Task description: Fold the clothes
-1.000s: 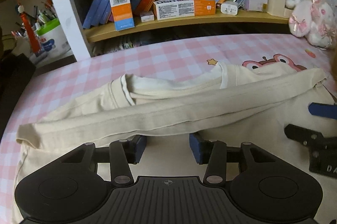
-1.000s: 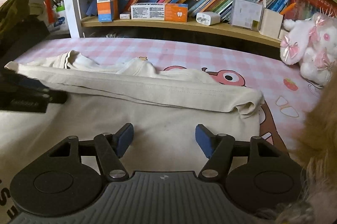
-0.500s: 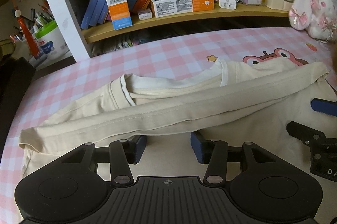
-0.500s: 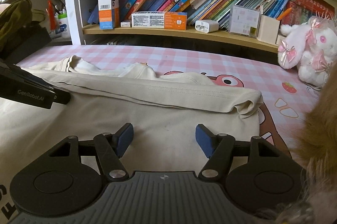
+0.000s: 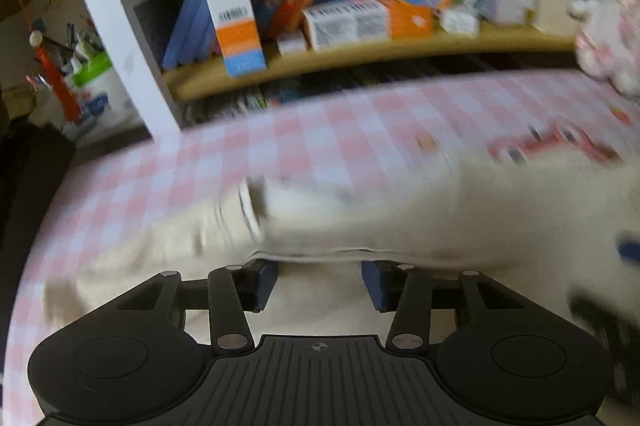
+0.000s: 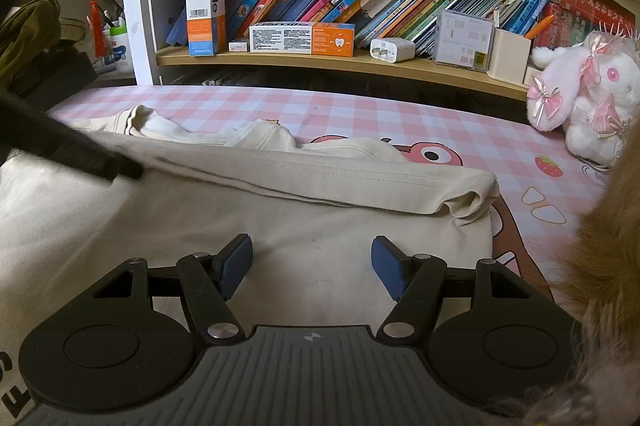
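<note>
A cream shirt (image 6: 320,178) lies spread on the pink checked cover (image 6: 360,110), its far part folded back into a long band with the collar behind it. My left gripper (image 5: 318,272) sits at the near edge of that band (image 5: 400,218). Its jaws are closing, only the flat shirt body lies between the blue pads, and they press on nothing. In the right wrist view it is the blurred black shape (image 6: 80,154) on the left. My right gripper (image 6: 311,254) hovers open over the shirt body near the band's right end, holding nothing.
A wooden shelf (image 6: 340,64) behind the cover carries leaning books, toothpaste boxes (image 6: 302,38) and a white charger. A pink-and-white plush rabbit (image 6: 592,98) sits at the right. Brown fur (image 6: 608,246) fills the right edge. A pen cup (image 5: 92,94) stands far left.
The left gripper has pushed forward to the edge of the folded band, and its view is now blurred by motion. The right gripper and the shirt have kept still.
</note>
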The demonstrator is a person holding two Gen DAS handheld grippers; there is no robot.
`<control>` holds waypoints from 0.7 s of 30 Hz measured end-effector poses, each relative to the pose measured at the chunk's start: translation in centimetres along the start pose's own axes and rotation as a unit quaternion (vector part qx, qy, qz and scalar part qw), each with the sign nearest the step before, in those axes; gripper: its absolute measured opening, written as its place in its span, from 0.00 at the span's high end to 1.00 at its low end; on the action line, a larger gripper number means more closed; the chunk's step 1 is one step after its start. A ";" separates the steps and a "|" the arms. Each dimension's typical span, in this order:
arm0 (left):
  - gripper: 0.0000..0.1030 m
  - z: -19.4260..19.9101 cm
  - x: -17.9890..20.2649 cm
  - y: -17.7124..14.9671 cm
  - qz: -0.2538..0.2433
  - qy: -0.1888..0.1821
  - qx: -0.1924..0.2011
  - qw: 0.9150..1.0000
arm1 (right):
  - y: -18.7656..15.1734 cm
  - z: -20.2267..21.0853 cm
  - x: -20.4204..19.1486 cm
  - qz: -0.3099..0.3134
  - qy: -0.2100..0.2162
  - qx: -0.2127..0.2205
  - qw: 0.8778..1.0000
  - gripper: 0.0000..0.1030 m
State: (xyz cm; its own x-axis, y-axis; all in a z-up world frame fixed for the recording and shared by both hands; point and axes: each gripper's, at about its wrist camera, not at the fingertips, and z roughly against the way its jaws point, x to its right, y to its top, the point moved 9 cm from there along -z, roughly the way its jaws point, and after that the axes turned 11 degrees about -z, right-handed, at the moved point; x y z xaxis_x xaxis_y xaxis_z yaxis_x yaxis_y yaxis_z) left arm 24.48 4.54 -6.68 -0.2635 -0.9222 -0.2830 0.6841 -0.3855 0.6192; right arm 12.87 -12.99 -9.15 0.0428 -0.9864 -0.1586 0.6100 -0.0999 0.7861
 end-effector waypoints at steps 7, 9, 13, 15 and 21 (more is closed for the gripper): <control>0.57 -2.1 -5.1 11.7 0.037 0.088 0.081 0.992 | 0.0 0.0 0.0 -0.001 0.001 0.000 1.000 0.38; 0.55 -1.2 -5.4 13.5 0.030 0.094 0.107 0.989 | 0.0 0.0 0.0 -0.001 0.002 0.000 1.000 0.38; 0.55 0.2 -4.0 12.7 -0.003 0.067 0.115 0.991 | 0.0 0.0 0.0 0.000 0.001 0.000 1.000 0.37; 0.55 0.8 -2.7 11.5 -0.020 0.044 0.112 0.993 | 0.0 0.0 0.0 0.000 0.001 -0.001 1.000 0.37; 0.55 1.6 -0.5 6.3 -0.047 -0.004 0.067 0.997 | 0.1 0.0 0.0 -0.001 0.002 -0.001 1.000 0.37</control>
State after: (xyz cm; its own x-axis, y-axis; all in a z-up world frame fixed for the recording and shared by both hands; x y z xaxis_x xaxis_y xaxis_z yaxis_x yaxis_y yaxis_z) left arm 27.85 2.48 -1.48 -0.3273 -0.8820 -0.3389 0.5592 -0.4699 0.6829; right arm 12.89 -13.04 -9.08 0.0452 -0.9858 -0.1617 0.6113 -0.1008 0.7849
